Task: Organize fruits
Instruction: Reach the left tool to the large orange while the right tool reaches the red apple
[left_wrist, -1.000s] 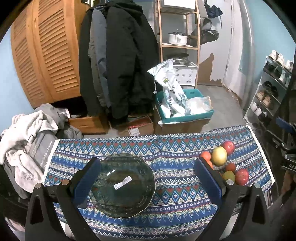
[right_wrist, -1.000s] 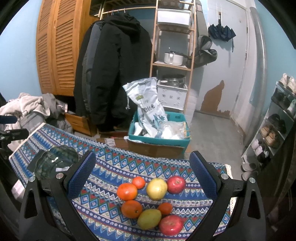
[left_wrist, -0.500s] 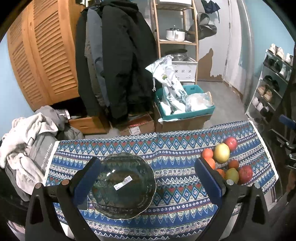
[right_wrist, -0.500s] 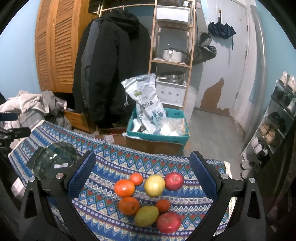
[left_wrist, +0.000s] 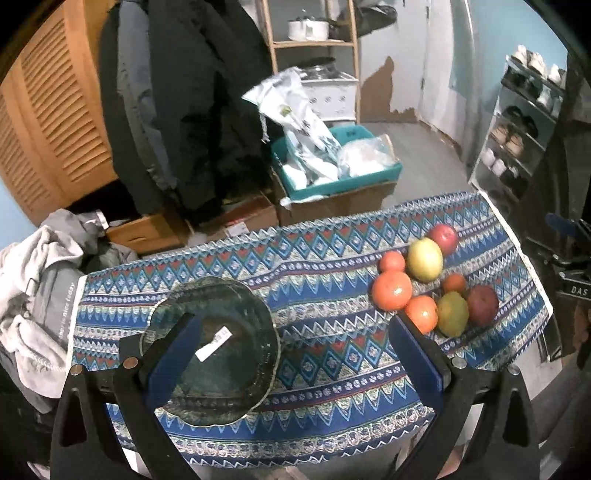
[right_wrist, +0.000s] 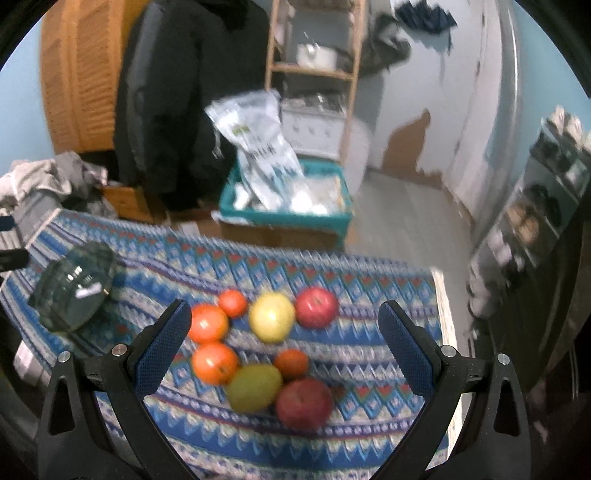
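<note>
Left gripper (left_wrist: 295, 350) and right gripper (right_wrist: 284, 336) fingers spread wide, empty, above bowl (left_wrist: 236, 325) and fruit (right_wrist: 271, 321).

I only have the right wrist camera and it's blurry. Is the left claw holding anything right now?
Observer: No. The left claw is wide open with nothing between its fingers.
Operator: Where is it relative to the bowl?
Observer: In the left wrist view its left finger overlaps the glass bowl, so the claw hangs just right of the bowl.
Operator: Any fruit in the bowl yet?
Observer: None. Looking down into it, only a white label shows inside.
</note>
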